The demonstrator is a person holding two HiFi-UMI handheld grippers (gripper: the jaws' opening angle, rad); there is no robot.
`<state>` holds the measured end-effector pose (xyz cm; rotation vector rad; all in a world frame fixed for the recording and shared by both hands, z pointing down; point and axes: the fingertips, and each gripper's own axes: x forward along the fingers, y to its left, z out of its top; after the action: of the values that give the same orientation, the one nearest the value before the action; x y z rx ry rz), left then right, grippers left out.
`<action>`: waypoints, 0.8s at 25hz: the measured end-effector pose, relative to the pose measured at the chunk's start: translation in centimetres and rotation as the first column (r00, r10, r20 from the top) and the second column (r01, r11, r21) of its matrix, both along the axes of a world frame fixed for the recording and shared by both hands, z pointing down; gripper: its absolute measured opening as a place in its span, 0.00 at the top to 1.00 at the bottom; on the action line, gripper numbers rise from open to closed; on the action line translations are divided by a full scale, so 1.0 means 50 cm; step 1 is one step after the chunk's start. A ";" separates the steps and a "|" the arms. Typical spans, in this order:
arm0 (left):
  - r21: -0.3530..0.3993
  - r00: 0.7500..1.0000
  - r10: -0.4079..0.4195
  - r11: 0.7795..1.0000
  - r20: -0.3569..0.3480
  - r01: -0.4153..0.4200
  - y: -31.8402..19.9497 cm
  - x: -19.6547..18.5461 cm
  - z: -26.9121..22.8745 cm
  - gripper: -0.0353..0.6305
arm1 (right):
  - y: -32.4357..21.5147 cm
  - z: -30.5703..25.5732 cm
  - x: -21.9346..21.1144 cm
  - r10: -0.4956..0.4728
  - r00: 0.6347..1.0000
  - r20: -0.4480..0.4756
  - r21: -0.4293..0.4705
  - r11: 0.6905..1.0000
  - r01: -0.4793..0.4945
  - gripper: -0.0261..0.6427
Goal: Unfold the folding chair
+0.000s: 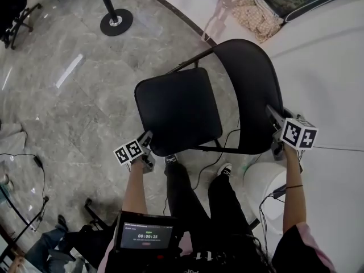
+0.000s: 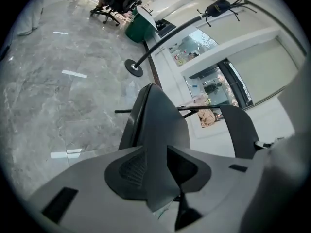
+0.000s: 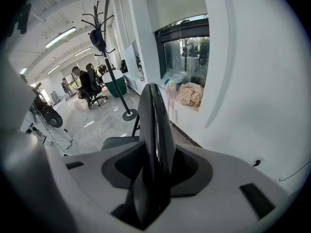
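Note:
In the head view a black folding chair stands on the marble floor, its seat (image 1: pixel 179 110) lying near level and its curved backrest (image 1: pixel 250 90) at the right. My left gripper (image 1: pixel 147 148) is at the seat's near left corner. In the left gripper view the seat's edge (image 2: pixel 160 130) runs between the jaws and both pads press on it. My right gripper (image 1: pixel 276 128) is on the backrest's near edge. In the right gripper view the thin backrest (image 3: pixel 156 130) stands upright between the jaws and fills the gap.
A coat stand's round base (image 1: pixel 116 21) sits on the floor beyond the chair. A beige cloth bundle (image 1: pixel 259 13) lies by the white wall. Cables (image 1: pixel 213 161) trail under the chair. A white round object (image 1: pixel 264 183) is by my right arm, and my legs (image 1: pixel 193 198) are just behind the seat.

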<state>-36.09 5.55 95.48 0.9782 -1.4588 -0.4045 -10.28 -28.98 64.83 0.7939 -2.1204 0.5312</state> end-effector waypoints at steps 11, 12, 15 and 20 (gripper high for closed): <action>0.069 0.981 0.182 0.980 0.074 -0.187 -0.084 0.064 -0.060 0.76 | -0.011 0.025 0.019 0.040 0.999 0.007 -0.005 0.999 -0.040 0.72; 0.073 0.978 0.195 0.977 0.079 -0.201 -0.089 0.073 -0.071 0.76 | -0.010 0.026 0.023 0.061 0.998 0.004 -0.016 0.998 -0.061 0.71; 0.091 0.966 0.241 0.964 0.094 -0.249 -0.097 0.101 -0.109 0.76 | -0.008 0.025 0.031 0.102 0.995 -0.010 -0.013 0.995 -0.102 0.68; 0.106 0.955 0.260 0.955 0.146 -0.276 -0.098 0.112 -0.184 0.76 | -0.007 -0.012 0.061 0.146 0.989 -0.006 0.019 0.989 -0.146 0.66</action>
<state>-30.48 0.64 86.29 1.3068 -1.4047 -0.2377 -7.23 -29.36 64.25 0.9651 -2.0735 0.5852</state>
